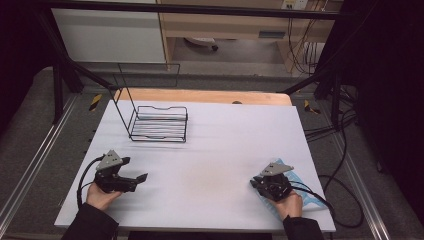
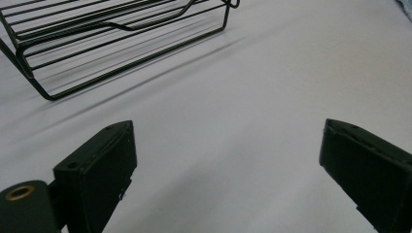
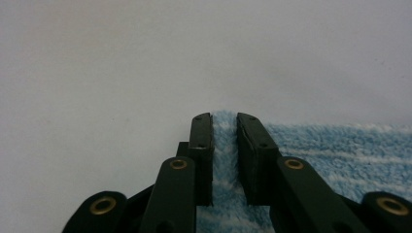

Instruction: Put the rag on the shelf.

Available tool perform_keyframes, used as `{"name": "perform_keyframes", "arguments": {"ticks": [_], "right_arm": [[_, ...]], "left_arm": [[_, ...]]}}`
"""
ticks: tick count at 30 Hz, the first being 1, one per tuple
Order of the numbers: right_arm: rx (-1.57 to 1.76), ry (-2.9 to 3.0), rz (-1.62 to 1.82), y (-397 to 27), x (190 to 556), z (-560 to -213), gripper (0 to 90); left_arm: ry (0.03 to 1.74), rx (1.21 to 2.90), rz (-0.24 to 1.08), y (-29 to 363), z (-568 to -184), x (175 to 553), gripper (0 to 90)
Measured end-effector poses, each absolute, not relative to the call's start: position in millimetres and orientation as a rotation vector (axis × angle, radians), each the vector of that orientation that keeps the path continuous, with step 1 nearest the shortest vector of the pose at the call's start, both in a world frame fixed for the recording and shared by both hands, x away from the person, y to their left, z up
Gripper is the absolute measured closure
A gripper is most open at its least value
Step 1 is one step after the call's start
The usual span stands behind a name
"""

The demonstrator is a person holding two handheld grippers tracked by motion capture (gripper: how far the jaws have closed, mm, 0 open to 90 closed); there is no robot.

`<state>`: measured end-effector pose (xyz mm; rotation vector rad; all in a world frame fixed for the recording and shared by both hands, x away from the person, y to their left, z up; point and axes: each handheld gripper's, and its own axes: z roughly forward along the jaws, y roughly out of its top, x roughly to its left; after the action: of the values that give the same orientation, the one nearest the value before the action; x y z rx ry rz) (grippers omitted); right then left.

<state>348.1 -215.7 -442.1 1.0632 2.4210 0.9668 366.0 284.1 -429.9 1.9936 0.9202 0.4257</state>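
A blue and white striped towel point(image 1: 299, 199) lies on the white table point(image 1: 215, 145) near its front right corner. My right gripper point(image 1: 257, 183) rests on it, held by a hand. In the right gripper view its jaws point(image 3: 224, 119) stand almost together, pinching a raised fold at the edge of the towel point(image 3: 340, 155). My left gripper point(image 1: 142, 178) is at the front left, held just above the table and pointing right. Its jaws point(image 2: 228, 128) are wide apart with nothing between them. A black wire rack point(image 1: 159, 125) with a tall back frame stands at the back left.
The wire rack point(image 2: 136, 63) lies ahead and to the left of the left gripper. Black cables point(image 1: 345, 195) trail off the table's right side. A wooden board edge point(image 1: 200, 95) runs behind the white surface. Dark frame posts stand at both back corners.
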Motion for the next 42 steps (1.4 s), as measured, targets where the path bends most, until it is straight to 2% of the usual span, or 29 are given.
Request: {"name": "perform_keyframes", "arguments": {"ticks": [6, 19, 42], "right_arm": [[1.085, 2.419, 0.984, -218, 350, -440, 81.9], [1.14, 2.336, 1.117, -224, 349, -427, 82.0], [1.137, 2.301, 1.248, -178, 367, -415, 82.3]], "left_arm": [[0.919, 1.993, 0.426, 284, -430, 366, 6.3], [0.922, 1.994, 0.429, 284, -430, 366, 6.3], [0.928, 1.997, 0.432, 284, -431, 367, 6.3]]}}
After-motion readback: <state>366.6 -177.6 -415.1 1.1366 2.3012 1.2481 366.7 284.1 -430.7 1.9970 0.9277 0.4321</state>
